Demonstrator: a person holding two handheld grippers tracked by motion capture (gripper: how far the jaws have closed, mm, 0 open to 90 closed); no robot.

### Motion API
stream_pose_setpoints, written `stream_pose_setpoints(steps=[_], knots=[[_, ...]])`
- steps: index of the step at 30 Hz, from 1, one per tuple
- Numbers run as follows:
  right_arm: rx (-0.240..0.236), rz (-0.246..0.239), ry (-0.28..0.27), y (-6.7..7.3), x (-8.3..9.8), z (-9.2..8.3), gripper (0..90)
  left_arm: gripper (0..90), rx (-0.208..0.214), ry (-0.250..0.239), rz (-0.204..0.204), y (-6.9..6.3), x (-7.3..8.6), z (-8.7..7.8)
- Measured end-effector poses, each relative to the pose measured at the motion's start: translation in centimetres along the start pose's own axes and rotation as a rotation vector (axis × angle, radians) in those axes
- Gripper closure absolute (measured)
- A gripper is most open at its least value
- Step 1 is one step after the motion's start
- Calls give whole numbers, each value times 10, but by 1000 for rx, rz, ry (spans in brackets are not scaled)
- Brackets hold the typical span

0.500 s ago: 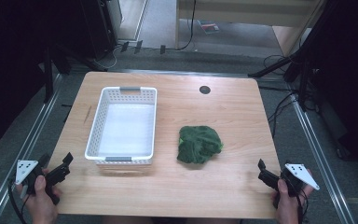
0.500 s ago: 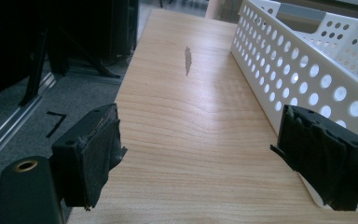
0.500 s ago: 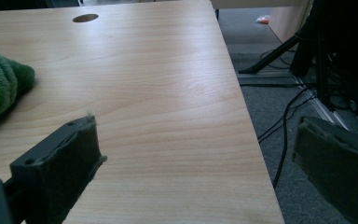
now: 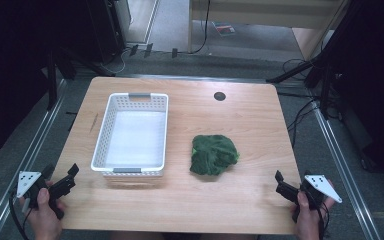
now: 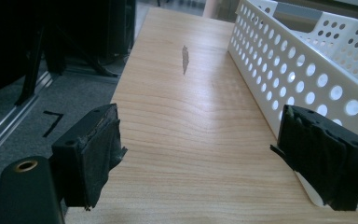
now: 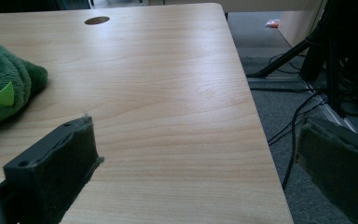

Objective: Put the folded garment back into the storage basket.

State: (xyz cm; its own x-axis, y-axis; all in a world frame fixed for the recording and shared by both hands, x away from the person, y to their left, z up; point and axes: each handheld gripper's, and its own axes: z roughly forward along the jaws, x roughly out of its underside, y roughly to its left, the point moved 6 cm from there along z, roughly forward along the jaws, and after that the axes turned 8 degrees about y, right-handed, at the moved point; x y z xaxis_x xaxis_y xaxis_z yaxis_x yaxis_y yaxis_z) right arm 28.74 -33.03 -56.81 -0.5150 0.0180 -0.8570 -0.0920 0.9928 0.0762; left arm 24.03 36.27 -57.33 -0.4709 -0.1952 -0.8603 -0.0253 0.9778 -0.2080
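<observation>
Start pose: left gripper (image 4: 62,181) and right gripper (image 4: 286,187) fingers wide apart, empty; likely next, green plush (image 4: 213,154) into basket (image 4: 130,98) at 9 o'clock.

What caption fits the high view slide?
Open left gripper and right gripper flank white basket and green plush on wooden table.

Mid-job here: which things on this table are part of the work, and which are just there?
Likely the job:
green plush toy
white perforated basket, empty
left claw, open
right claw, open

Just there:
round hole in the tabletop
dark scuff beside the basket
</observation>
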Motion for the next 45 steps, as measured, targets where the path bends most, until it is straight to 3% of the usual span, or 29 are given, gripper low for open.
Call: stream_pose_setpoints(steps=[6,11,13,16,24,30,34,37,42,45], knots=[[3,-3,0,0,0,0,0,140,3,3,-9,-1,0,1],[1,6,-4,-1,0,0,0,137,-19,0,-17,-1,0,2],[0,7,-5,-1,0,0,0,137,-26,10,-43,3,-1,-1],[0,11,-4,-1,0,0,0,137,-6,-14,-104,6,-8,-8],[-4,11,0,-1,0,0,0,137,-2,-51,-88,-2,-23,-25],[-5,10,2,-1,0,0,0,136,-10,-73,-82,-13,-36,-35],[-8,12,1,-1,0,0,0,120,-9,-95,-61,-28,-46,-41],[-8,15,1,-1,0,0,0,115,18,-98,-34,-44,-54,-43],[-6,11,1,-1,0,0,0,111,39,-93,-20,-57,-59,-44],[-7,12,1,-1,0,0,0,109,60,-82,-13,-72,-63,-42]])
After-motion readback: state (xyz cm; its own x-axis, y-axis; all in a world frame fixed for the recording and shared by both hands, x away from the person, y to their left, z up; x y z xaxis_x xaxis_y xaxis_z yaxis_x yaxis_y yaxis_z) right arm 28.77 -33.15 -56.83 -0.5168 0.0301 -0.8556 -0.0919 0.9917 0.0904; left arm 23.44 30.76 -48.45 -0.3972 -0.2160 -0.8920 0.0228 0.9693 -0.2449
